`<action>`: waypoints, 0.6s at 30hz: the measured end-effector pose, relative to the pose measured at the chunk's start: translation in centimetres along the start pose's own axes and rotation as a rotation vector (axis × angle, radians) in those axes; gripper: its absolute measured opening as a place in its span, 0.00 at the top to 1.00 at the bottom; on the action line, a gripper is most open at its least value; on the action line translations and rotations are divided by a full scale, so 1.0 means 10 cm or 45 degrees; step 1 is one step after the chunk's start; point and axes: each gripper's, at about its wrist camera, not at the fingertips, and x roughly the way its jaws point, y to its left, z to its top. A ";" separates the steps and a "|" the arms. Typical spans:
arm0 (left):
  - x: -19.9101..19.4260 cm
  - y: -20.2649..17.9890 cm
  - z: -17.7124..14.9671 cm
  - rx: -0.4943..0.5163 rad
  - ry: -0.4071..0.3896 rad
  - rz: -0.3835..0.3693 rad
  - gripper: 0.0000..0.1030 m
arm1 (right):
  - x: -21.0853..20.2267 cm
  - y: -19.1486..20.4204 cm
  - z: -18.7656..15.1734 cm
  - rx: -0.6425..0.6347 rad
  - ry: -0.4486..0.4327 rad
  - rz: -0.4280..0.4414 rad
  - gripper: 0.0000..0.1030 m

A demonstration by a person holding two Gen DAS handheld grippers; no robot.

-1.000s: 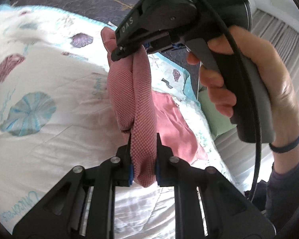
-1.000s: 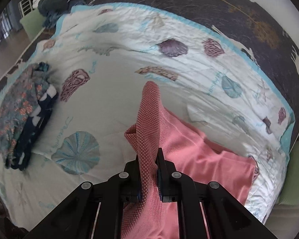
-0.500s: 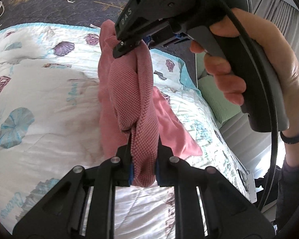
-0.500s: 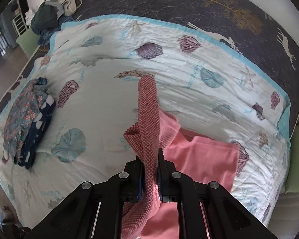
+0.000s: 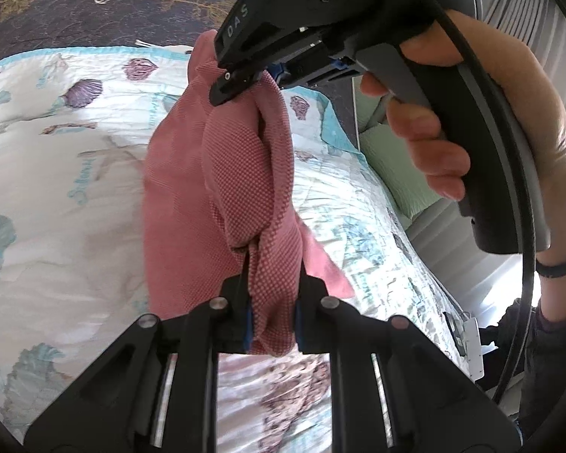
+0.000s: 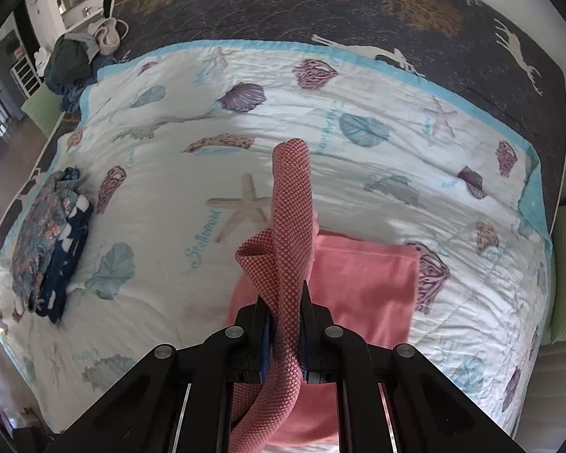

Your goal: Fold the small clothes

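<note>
Both tongs are clenched on the pink garment (image 5: pixel 245 188): the left tongs (image 5: pixel 271 317) nearest, the right tongs (image 6: pixel 286 324) on another bunched edge. It hangs between them above the bed (image 6: pixel 358 173), likely lifted to shake it flat. A folded pile (image 6: pixel 45 241) waits beyond.

Left tongs (image 5: pixel 271 313) clamped; right tongs (image 6: pixel 286 324) clamped, angled down.

Bed (image 6: pixel 471 7), dark deer-print cover; seashell quilt (image 6: pixel 358 173) ahead of tool; folded clothes stack (image 6: pixel 45 238) far left; pink garment's (image 6: pixel 366 279) lower part resting directly below jaws.
</note>
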 end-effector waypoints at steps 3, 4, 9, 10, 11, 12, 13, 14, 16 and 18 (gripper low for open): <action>0.10 -0.12 0.02 0.008 0.009 -0.011 0.83 | 0.00 -0.18 -0.04 0.026 0.000 0.008 0.90; 0.13 -0.17 0.02 0.012 0.012 -0.012 0.83 | 0.00 -0.24 -0.05 0.034 0.003 0.012 0.90; 0.32 -0.34 0.05 0.001 0.033 -0.036 0.83 | 0.03 -0.55 -0.12 0.084 0.008 0.020 0.90; 0.36 -0.37 0.05 0.001 0.037 -0.041 0.83 | 0.03 -0.59 -0.13 0.086 0.008 0.015 0.90; 0.40 -0.40 0.06 -0.003 0.040 -0.045 0.83 | 0.04 -0.64 -0.15 0.091 0.006 0.013 0.90; 0.45 -0.42 0.06 -0.010 0.046 -0.052 0.83 | 0.06 -0.71 -0.17 0.098 0.005 0.018 0.90; 0.50 -0.44 0.07 -0.014 0.052 -0.056 0.83 | 0.08 -0.76 -0.18 0.108 0.006 0.023 0.90; 0.56 -0.46 0.07 -0.018 0.059 -0.058 0.83 | 0.10 -0.81 -0.19 0.119 0.008 0.028 0.90; 0.67 -0.49 0.08 -0.020 0.072 -0.051 0.83 | 0.19 -0.94 -0.21 0.132 0.012 0.040 0.90; 0.76 -0.54 0.07 -0.032 0.091 -0.050 0.83 | 0.27 -1.03 -0.24 0.142 0.019 0.052 0.90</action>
